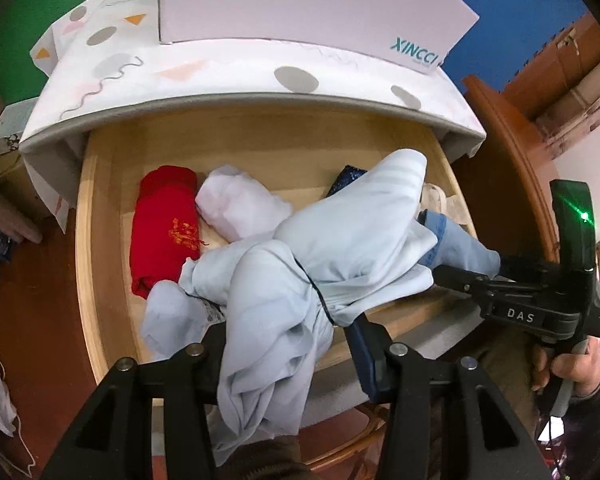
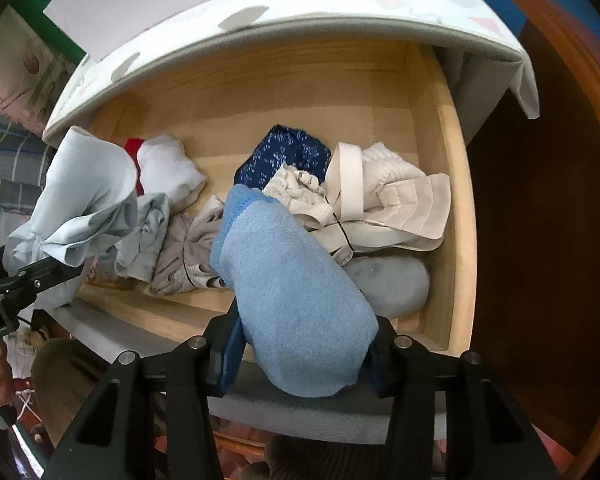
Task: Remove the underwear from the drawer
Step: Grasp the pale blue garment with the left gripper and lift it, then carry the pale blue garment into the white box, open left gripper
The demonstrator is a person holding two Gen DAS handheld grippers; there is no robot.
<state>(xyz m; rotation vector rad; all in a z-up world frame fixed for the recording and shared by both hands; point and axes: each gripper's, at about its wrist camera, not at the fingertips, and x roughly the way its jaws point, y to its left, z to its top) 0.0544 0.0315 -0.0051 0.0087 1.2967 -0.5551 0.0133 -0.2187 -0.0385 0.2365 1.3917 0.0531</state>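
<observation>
An open wooden drawer (image 1: pixel 100 240) holds several rolled and bundled undergarments. At the bottom of the left wrist view, my left gripper (image 1: pixel 288 344) is shut on a pale blue garment (image 1: pixel 276 300), which is lifted above the drawer's front and hangs crumpled between the fingers. In the right wrist view, my right gripper (image 2: pixel 300 348) is shut on a brighter blue fleecy garment (image 2: pixel 296 292) over the drawer's front right. Each gripper shows in the other's view: the right gripper (image 1: pixel 472 276) at the right edge, the left gripper (image 2: pixel 40 268) at the left with its pale blue garment (image 2: pixel 84 200).
In the drawer (image 2: pixel 456 200) lie a red folded piece (image 1: pixel 164 232), a white one (image 1: pixel 240 208), a dark blue speckled one (image 2: pixel 284 156), a white bundle with elastic bands (image 2: pixel 380 192) and grey bundles (image 2: pixel 188 256). A patterned cloth (image 1: pixel 260 76) and white box (image 1: pixel 300 4) top the cabinet. A brown wooden panel (image 2: pixel 540 200) stands right.
</observation>
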